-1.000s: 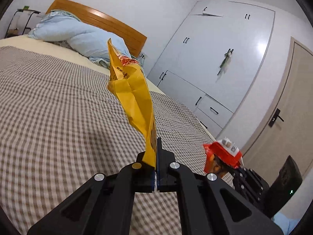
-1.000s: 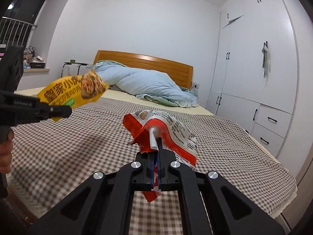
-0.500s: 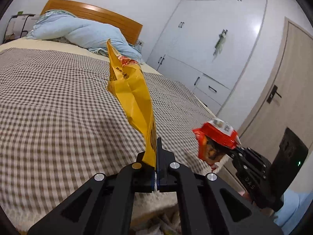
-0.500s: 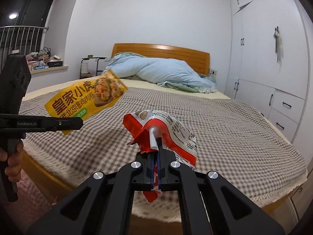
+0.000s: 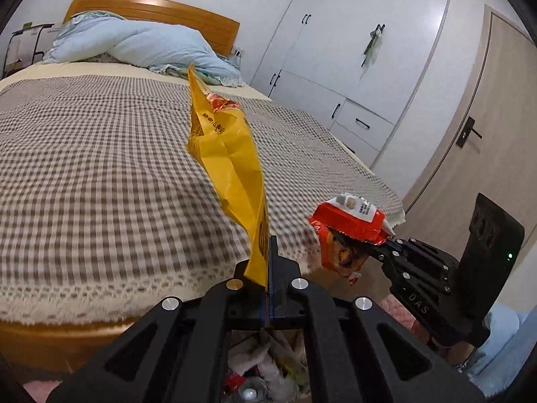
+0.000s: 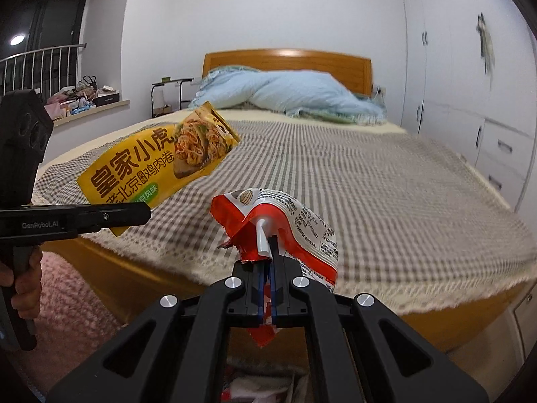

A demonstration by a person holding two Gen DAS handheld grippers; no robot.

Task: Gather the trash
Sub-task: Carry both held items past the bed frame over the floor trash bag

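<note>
My left gripper (image 5: 269, 262) is shut on the lower corner of a yellow snack wrapper (image 5: 231, 164), which stands up edge-on in front of me. From the right wrist view the same yellow wrapper (image 6: 157, 164) shows its printed face, held by the left gripper (image 6: 144, 214). My right gripper (image 6: 267, 262) is shut on a crumpled red and white wrapper (image 6: 288, 221); in the left wrist view that red wrapper (image 5: 349, 225) hangs at the right gripper (image 5: 386, 248). Both hang off the bed's foot edge. Below them a trash bin (image 5: 265, 369) holds wrappers.
The bed (image 5: 100, 168) with a checked cover and a wooden frame fills the view ahead, with blue bedding (image 5: 141, 47) at its head. White wardrobes (image 5: 352, 50) and a door (image 5: 476, 127) stand at the right. A pink rug (image 6: 77, 288) lies on the floor. A hand (image 6: 23, 288) holds the left gripper's handle.
Both grippers have drawn back from over the bed to beyond its foot edge, still holding their wrappers. The bed frame, floor and trash bin have come into view below.
</note>
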